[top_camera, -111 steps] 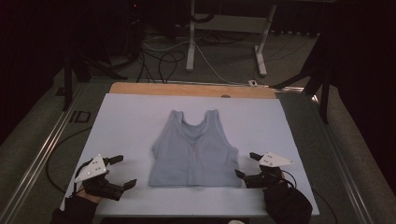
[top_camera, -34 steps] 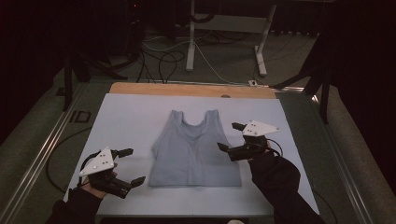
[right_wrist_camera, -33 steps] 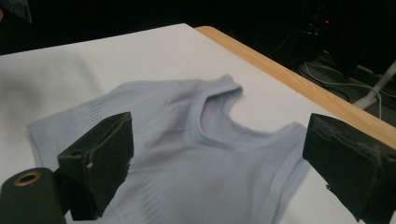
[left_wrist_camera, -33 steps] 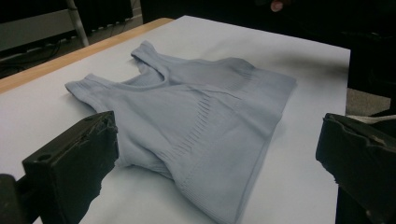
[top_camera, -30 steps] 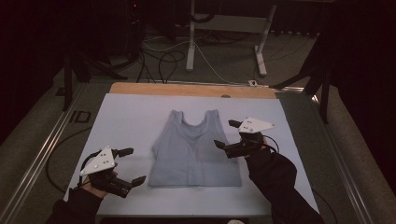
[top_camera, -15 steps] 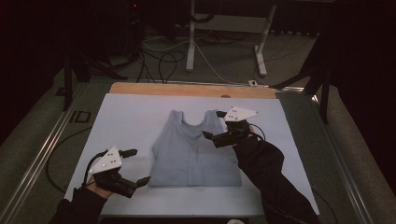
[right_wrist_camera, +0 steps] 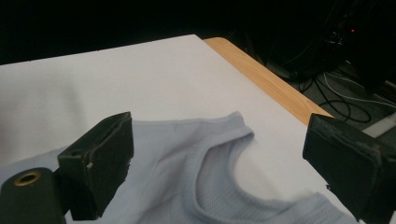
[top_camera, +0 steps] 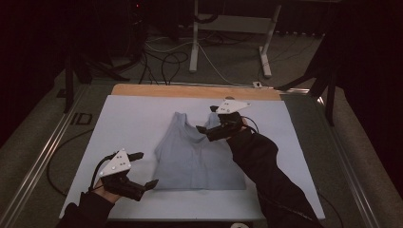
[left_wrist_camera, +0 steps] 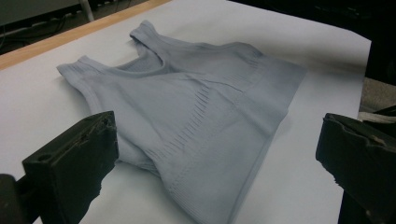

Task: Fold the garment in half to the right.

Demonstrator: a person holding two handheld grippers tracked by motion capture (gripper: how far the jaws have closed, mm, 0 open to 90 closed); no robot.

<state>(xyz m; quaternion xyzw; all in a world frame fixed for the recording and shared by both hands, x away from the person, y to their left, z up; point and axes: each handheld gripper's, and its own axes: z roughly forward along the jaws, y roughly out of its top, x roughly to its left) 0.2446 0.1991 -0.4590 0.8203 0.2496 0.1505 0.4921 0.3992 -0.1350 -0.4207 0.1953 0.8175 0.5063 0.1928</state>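
Observation:
A pale grey-blue tank top (top_camera: 195, 156) lies flat on the white sheet (top_camera: 133, 118), straps toward the far edge. My left gripper (top_camera: 147, 168) is open just left of the top's near left hem corner, without touching it. In the left gripper view the top (left_wrist_camera: 201, 107) lies ahead between the wide-apart jaws of the left gripper (left_wrist_camera: 215, 158). My right gripper (top_camera: 205, 118) hovers open over the top's right shoulder strap. In the right gripper view the neckline and strap (right_wrist_camera: 224, 140) lie under the spread jaws of the right gripper (right_wrist_camera: 219, 168). Nothing is held.
The sheet covers a table with a bare wooden strip (top_camera: 190, 90) along the far edge. A metal rail (top_camera: 43, 156) runs down the left side. Cables (top_camera: 161, 61) and the white legs of a stand (top_camera: 195, 42) sit on the floor beyond.
My right gripper has travelled from beside the top's right hem forward and left to over the right strap. The left gripper has shifted slightly right toward the hem corner.

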